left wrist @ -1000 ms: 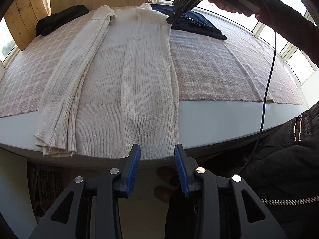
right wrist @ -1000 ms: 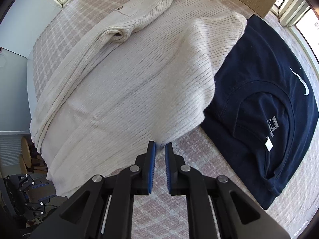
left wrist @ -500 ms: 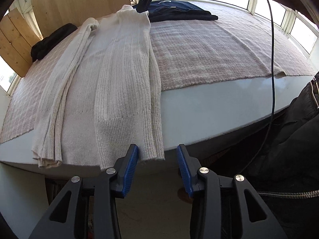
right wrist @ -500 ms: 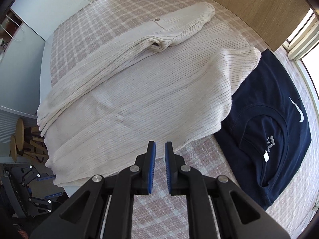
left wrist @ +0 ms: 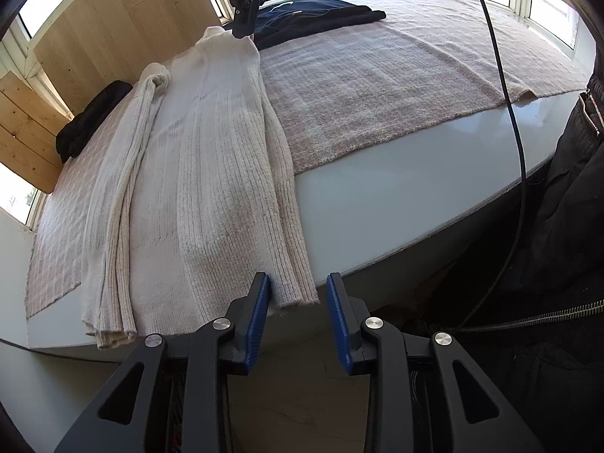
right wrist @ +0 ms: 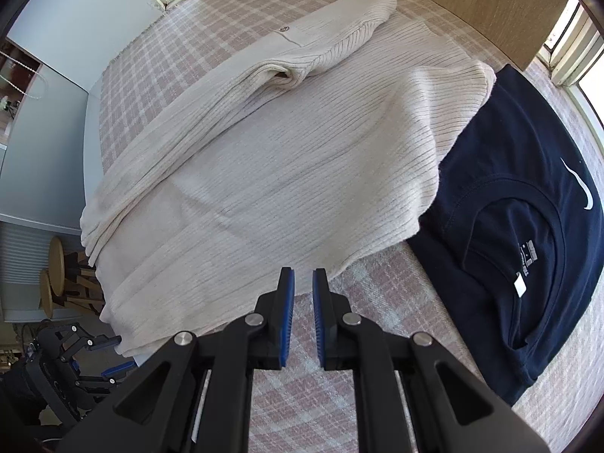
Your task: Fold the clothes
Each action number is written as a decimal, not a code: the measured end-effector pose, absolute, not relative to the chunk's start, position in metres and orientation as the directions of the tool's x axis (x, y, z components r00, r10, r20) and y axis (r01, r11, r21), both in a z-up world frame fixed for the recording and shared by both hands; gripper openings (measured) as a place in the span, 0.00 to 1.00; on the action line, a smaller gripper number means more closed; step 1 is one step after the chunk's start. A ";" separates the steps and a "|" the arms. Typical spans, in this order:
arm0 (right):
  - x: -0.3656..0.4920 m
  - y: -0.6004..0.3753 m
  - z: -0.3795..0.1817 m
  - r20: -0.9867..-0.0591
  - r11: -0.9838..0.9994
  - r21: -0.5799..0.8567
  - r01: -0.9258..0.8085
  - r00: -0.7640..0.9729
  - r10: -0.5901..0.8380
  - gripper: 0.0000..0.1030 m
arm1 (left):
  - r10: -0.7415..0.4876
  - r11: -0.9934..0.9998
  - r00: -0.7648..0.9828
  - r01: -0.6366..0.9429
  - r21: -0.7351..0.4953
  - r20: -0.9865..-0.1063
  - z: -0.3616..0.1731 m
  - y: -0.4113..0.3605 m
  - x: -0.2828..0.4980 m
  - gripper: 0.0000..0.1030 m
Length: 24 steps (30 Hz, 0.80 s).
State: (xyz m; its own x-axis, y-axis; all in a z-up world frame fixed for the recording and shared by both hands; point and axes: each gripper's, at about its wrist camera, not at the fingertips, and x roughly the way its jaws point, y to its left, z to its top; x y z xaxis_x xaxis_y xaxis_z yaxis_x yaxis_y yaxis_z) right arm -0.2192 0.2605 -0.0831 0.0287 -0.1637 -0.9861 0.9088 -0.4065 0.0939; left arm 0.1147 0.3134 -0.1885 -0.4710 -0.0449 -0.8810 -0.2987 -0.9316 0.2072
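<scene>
Now mid-fold on the cream sweater [left wrist: 211,173] lying lengthwise on the tabletop [left wrist: 396,196]: left gripper [left wrist: 298,298] just been closing around its hem corner, not yet pinching; right gripper [right wrist: 302,302] narrow, empty; next, clamping and lifting.

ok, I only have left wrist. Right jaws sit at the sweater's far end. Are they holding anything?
Observer: No. In the right wrist view the right gripper has its jaws a narrow gap apart, with nothing between them.
Operator: What's under them?
Observer: The sweater edge, just where it meets the plaid cloth.
Operator: And the navy tee, which way up?
Observer: The tee lies flat with its neck label and white swoosh facing up.
</scene>
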 end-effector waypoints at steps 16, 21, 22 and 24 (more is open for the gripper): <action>-0.235 0.268 -0.075 -0.978 -0.458 0.132 0.879 0.041 -0.204 0.17 | 0.061 -0.975 -0.428 -0.218 0.037 -0.902 -0.178 0.282 0.105 0.09; -0.275 0.277 -0.065 -0.973 -0.547 0.114 0.830 -0.018 -0.230 0.18 | 0.069 -0.983 -0.424 -0.182 0.010 -0.903 -0.175 0.270 0.101 0.09; -0.281 0.278 -0.064 -0.973 -0.560 0.101 0.822 -0.035 -0.228 0.18 | 0.071 -0.984 -0.423 -0.177 0.005 -0.903 -0.175 0.269 0.101 0.09; -0.288 0.279 -0.064 -0.973 -0.580 0.097 0.809 -0.046 -0.227 0.18 | 0.076 -0.986 -0.421 -0.167 -0.005 -0.904 -0.176 0.268 0.101 0.09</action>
State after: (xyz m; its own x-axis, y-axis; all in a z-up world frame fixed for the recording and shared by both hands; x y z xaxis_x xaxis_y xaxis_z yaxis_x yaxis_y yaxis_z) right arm -0.2885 0.2786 -0.0643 -0.0460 -0.2269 -0.9728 0.8090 -0.5797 0.0970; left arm 0.1007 0.2680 -0.1756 -0.4215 0.0758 -0.9037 -0.1670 -0.9859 -0.0048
